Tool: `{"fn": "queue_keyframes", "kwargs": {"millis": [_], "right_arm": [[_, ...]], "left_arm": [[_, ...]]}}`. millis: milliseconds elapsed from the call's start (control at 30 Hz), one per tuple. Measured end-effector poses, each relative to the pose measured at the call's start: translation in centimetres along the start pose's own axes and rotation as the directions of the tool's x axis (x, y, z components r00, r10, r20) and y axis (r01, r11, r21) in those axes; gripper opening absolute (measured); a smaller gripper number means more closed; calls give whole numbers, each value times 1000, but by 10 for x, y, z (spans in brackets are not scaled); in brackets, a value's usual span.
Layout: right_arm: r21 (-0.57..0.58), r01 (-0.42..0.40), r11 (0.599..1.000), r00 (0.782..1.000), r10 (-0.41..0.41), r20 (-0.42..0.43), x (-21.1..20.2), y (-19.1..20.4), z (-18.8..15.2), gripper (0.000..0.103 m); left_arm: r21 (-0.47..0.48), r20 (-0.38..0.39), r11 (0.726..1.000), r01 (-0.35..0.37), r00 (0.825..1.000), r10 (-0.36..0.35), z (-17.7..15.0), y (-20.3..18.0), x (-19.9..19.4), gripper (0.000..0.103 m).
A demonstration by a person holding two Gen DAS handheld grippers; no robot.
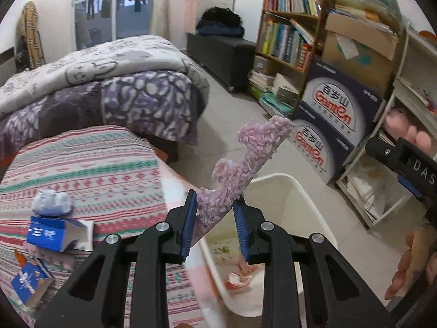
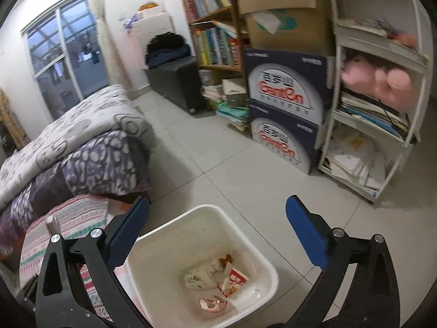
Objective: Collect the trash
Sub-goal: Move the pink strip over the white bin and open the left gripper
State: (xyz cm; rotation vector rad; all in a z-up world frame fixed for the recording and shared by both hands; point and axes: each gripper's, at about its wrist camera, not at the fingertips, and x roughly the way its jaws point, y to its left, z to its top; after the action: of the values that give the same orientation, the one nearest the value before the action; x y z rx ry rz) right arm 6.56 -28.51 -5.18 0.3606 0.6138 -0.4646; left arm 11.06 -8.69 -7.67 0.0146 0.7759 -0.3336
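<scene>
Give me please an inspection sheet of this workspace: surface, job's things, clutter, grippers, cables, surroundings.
Surface: striped bedspread beside pale tiled floor.
Job's things: white bin on the floor, holding wrappers; purple fuzzy piece held over the bin's edge.
Clutter: blue carton, second blue box and a grey-blue bundle on the bedspread.
Grippers: left gripper shut on the purple fuzzy piece; right gripper open, empty, above the bin.
Cables: nothing seen.
Surroundings: folded quilts, bookshelf, Ganten boxes, white rack.
</scene>
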Motion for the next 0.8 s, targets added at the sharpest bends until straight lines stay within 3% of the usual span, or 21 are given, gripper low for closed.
{"fn": "queue_keyframes", "kwargs": {"millis": [333,433,500,800], "right_arm": [[46,36,998,999,-36,-13,7,-20,4,96],[42,43,998,999,-43,-13,8,-20,3,96],[38,50,998,999,-50,-8,8,-21,3,96],[5,62,998,998,-62,29,2,-7,-1,96]], "left_arm": [[13,-27,996,87,996,-87,10,-26,21,30],[36,-11,995,89,996,-88,12,-32,22,45],[41,0,996,78,997,-79,12,-33,22,50],[6,32,1000,-5,999,5,13,-12,16,50]]}}
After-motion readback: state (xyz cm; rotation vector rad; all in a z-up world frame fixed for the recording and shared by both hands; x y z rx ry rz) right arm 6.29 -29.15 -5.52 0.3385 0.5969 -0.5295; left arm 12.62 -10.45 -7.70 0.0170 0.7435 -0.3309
